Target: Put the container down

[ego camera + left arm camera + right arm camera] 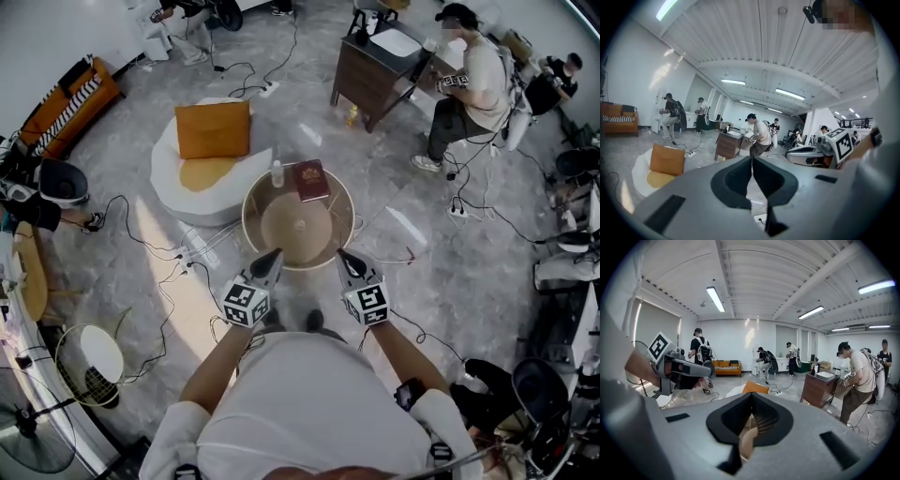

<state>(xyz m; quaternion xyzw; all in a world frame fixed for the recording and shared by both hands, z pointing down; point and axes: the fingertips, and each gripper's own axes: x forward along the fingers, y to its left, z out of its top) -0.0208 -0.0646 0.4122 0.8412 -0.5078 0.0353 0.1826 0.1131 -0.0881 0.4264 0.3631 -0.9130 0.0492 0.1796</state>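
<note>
A round tan container (253, 202) with a raised rim stands on the floor in front of me. A dark red book (312, 179) and a small clear bottle (277, 173) rest at its far side. My left gripper (275, 253) and right gripper (343, 254) hover side by side over its near rim, both pointing forward. In the left gripper view the jaws (752, 161) meet with nothing between them. The right gripper's jaws (751, 397) are also shut and empty. Below them a bit of the container's ribbed wall (765, 422) shows.
A white beanbag with an orange cushion (214, 128) lies beyond the container to the left. A brown desk (375, 70) with a seated person (469, 84) is at the back right. Cables and a power strip (197, 246) trail on the floor. A fan (89, 361) stands at the near left.
</note>
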